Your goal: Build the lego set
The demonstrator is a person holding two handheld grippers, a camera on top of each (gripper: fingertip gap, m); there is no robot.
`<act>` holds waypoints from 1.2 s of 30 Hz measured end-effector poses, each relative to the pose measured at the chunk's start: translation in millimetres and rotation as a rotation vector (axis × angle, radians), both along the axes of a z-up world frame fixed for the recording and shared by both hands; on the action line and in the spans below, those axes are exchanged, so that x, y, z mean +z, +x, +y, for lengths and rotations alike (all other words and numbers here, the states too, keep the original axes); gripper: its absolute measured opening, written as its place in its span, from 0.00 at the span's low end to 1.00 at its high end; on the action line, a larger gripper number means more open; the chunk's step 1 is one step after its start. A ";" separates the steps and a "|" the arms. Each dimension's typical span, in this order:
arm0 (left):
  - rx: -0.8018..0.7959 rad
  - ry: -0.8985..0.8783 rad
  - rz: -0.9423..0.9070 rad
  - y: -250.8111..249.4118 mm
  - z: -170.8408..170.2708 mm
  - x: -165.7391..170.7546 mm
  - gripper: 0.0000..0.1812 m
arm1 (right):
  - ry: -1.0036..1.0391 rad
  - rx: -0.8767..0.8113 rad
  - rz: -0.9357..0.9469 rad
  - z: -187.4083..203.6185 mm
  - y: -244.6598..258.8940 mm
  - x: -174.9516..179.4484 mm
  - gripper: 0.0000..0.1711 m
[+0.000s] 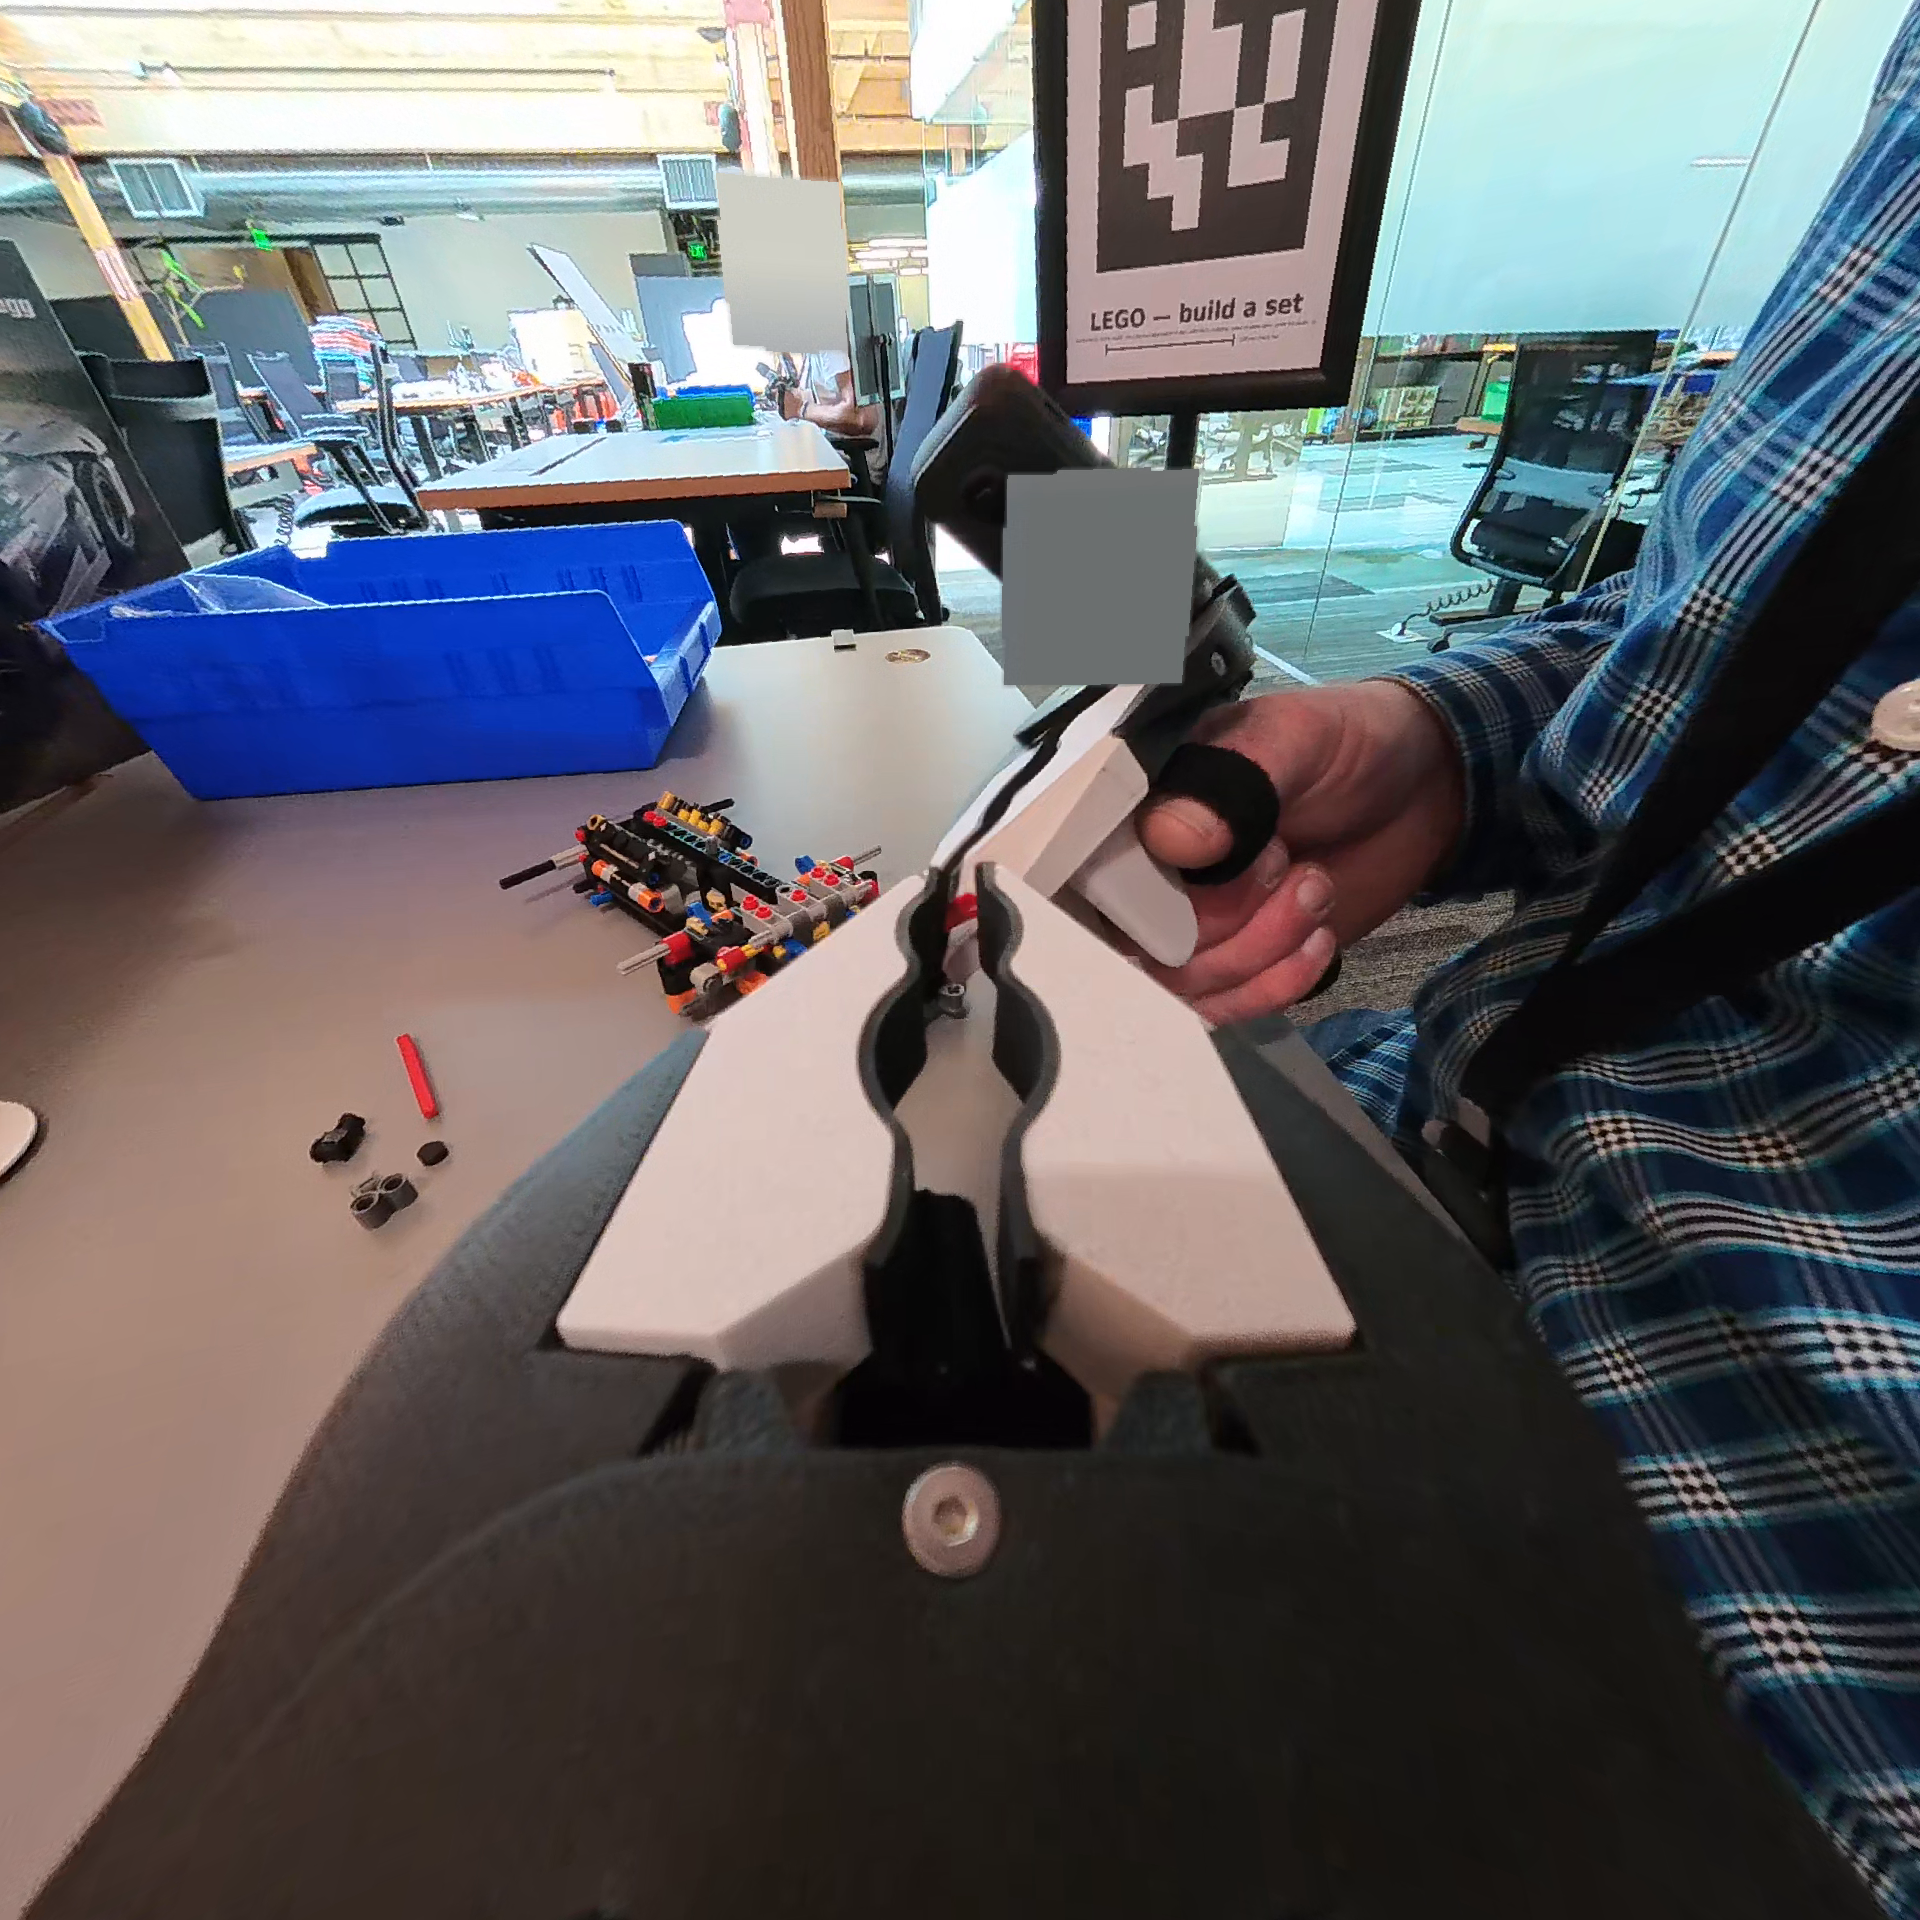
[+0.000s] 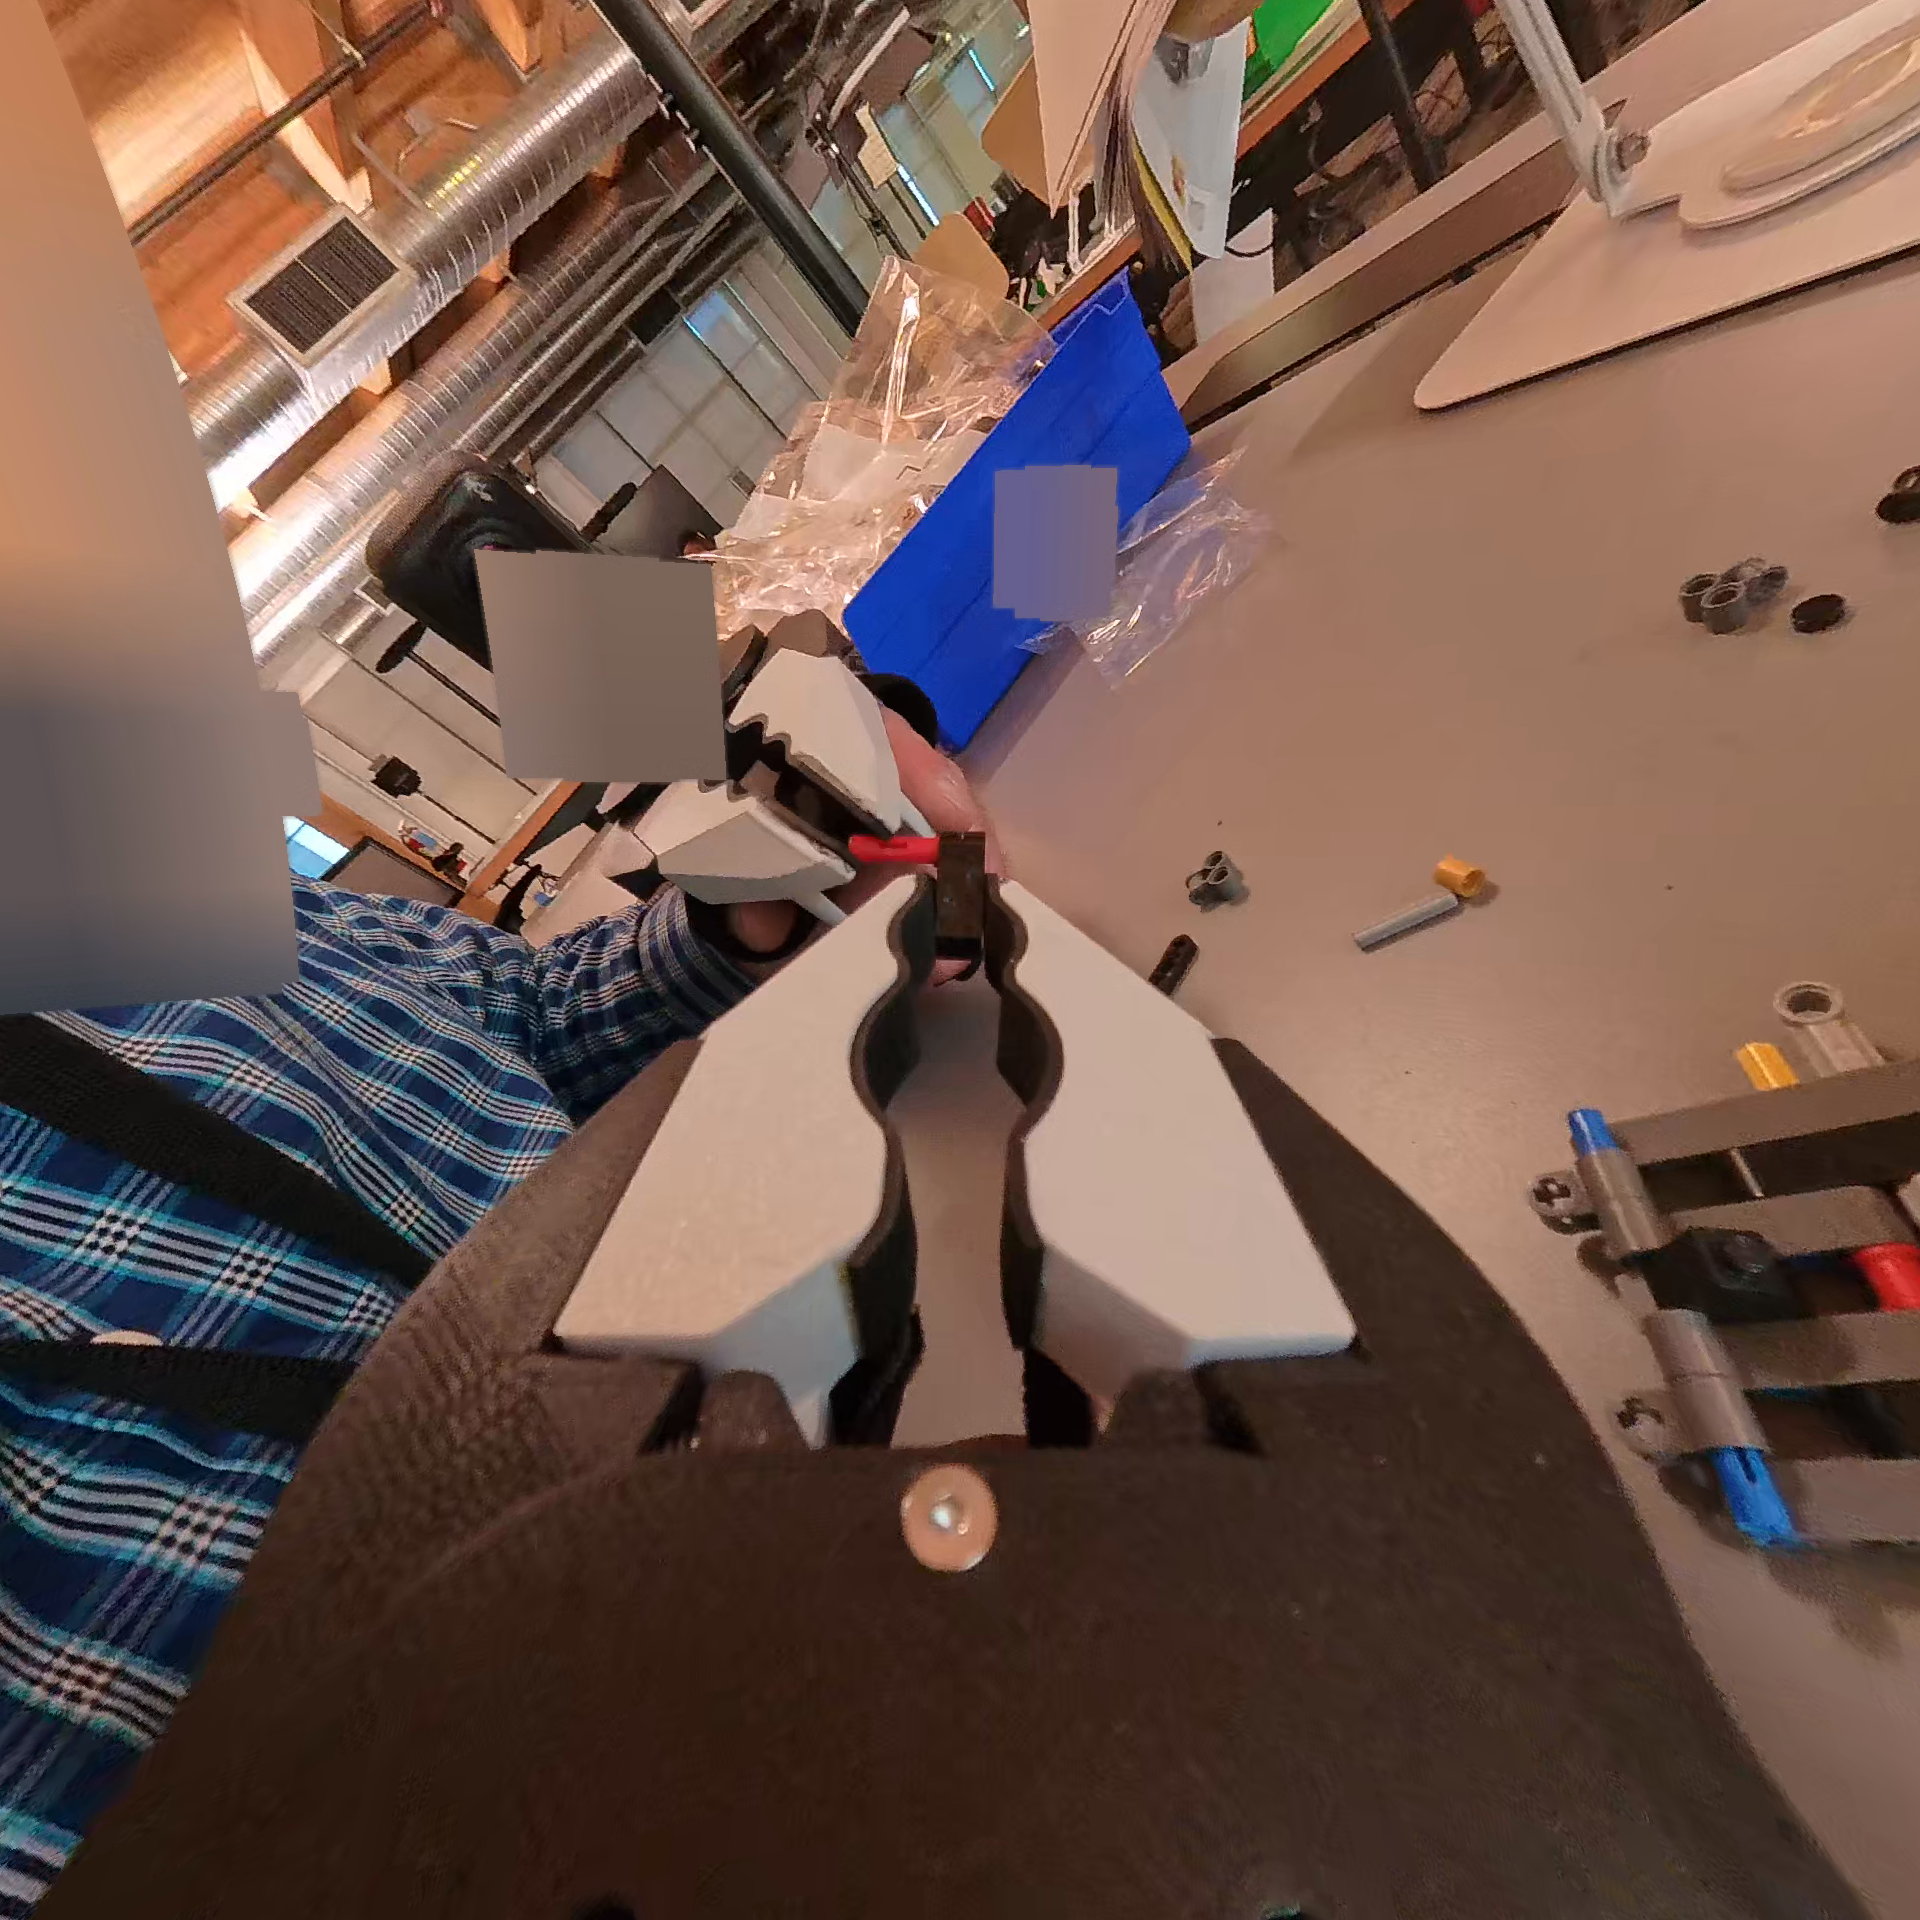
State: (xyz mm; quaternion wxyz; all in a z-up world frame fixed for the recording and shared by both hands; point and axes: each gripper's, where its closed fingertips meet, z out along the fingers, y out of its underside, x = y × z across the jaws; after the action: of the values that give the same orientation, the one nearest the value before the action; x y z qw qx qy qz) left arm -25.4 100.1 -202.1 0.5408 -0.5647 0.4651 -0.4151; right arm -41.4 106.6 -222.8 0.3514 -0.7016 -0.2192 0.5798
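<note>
Closest to my right wrist camera, my right gripper (image 2: 961,914) has its white fingers closed down to a narrow gap on a small black lego piece (image 2: 958,894), pinched upright at the tips. A red pin (image 2: 891,848) runs sideways into that black piece from my left gripper (image 2: 831,847), which reaches in from the left with its tips clamped on the pin's far end.

From the left wrist camera, my left gripper (image 1: 961,899) is nearly shut, and I see only a sliver of red and white at its tips, with the other gripper's white finger (image 1: 1101,842) just beyond, held by a hand (image 1: 1299,831) in a plaid sleeve.

Both grippers meet in the air above the grey table (image 1: 208,987). The partly built lego assembly (image 1: 717,894) lies flat on the table to the left of my left gripper. Nearer me lie 1 red axle (image 1: 417,1075), 2 small black pieces (image 1: 339,1137) and a grey connector (image 1: 382,1197), all apart from each other. A blue bin (image 1: 395,655) stands behind the assembly, with clear plastic bags (image 2: 914,416) spilling from it. A framed marker sign (image 1: 1216,187) stands on a post at the table's far edge.
</note>
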 end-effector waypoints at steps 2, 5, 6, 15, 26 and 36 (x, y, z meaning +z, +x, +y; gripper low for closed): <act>0.004 0.001 0.004 0.3 0.5 -0.8 0.03 | 0.013 -0.007 -0.015 0.6 1.3 -0.6 0.03; 0.027 -0.018 0.007 -0.7 5.7 -2.3 0.05 | 0.053 -0.041 -0.058 4.9 4.8 -2.4 0.03; 0.036 -0.023 0.001 -1.7 7.8 -1.7 0.04 | 0.073 -0.059 -0.080 7.2 6.9 -3.3 0.03; 0.081 -0.143 0.038 0.0 19.6 -12.4 0.11 | 0.513 -0.220 -0.590 31.3 30.3 -17.1 0.03; 0.087 -0.197 0.072 6.4 20.1 -21.9 0.04 | 0.708 -0.234 -0.669 25.2 21.2 -7.0 0.03; 0.119 -0.228 0.066 4.2 24.3 -23.4 0.11 | 0.776 -0.238 -0.705 24.6 17.8 -4.5 0.03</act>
State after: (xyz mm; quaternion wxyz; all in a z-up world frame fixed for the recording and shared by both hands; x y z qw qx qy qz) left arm -21.2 124.5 -225.6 0.4813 -0.6623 0.3982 -0.4136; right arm -23.6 131.2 -227.3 0.5532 -0.6923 -0.4411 0.1417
